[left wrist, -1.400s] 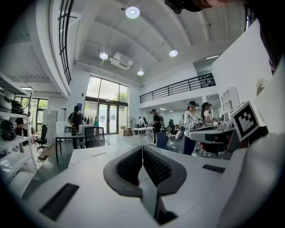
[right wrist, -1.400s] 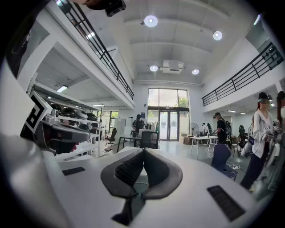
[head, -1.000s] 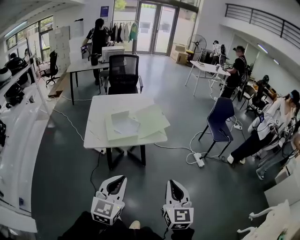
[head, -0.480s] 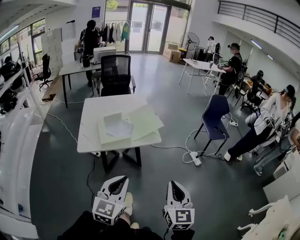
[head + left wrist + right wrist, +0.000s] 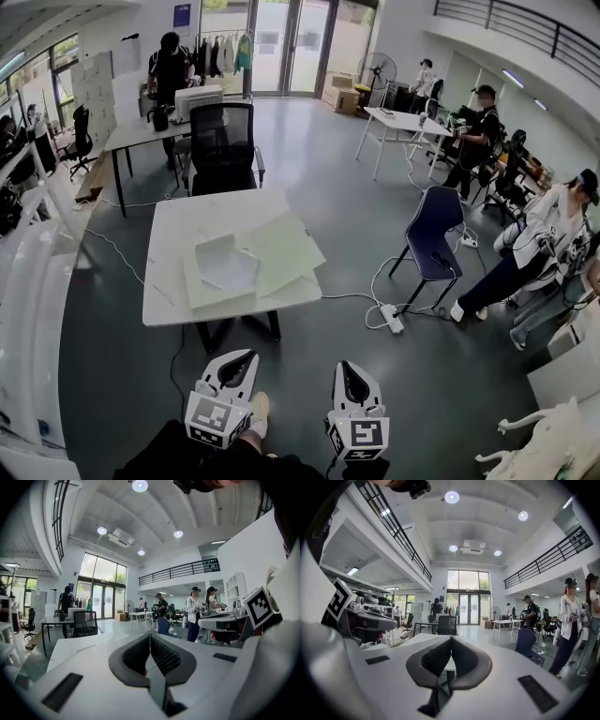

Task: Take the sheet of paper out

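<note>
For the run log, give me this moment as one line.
left gripper: shut, empty | right gripper: shut, empty | sheet of paper: on table, untouched | table: ahead, not yet reached

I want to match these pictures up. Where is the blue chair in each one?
Head view: blue chair, right of the middle, on the grey floor.
Left gripper view: blue chair, small, just right of the middle.
Right gripper view: blue chair, on the right side, lower down.
Shared landmark: the glass doors at the far end.
</note>
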{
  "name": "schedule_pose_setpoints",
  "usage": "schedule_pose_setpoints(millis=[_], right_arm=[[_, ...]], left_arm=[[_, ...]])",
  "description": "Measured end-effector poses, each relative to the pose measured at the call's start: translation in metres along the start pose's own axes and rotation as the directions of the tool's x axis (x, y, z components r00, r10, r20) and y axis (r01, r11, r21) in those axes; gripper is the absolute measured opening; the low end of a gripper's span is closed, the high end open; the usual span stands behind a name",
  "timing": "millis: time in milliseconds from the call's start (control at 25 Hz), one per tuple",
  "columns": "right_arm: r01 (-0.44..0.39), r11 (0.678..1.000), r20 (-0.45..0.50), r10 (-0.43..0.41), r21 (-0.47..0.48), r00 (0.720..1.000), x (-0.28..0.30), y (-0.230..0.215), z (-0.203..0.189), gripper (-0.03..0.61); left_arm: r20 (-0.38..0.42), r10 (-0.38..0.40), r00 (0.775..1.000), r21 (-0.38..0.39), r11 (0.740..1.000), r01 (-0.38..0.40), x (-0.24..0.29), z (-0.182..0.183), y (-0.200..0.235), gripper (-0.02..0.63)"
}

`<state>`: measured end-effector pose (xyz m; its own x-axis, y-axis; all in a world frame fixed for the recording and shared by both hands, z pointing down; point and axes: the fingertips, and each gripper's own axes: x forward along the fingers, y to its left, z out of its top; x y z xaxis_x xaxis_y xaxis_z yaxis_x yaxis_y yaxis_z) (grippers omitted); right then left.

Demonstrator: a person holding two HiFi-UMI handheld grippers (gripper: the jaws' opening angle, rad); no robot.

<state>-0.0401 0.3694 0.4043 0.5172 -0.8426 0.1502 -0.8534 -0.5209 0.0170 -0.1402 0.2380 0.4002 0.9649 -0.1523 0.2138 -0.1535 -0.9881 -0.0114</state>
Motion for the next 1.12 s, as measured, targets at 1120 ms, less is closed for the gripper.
schedule_pose_setpoints(millis=[1120], right_arm=[[-0.055,0.998,-0.056,0.056,0.008,0.997,0.289,0.001,0.032,0.017]], left_arm=[[-0.038,-0.003,0.999,-0.033,0.999,0.002,0.194,0.026,0.207,0.025]])
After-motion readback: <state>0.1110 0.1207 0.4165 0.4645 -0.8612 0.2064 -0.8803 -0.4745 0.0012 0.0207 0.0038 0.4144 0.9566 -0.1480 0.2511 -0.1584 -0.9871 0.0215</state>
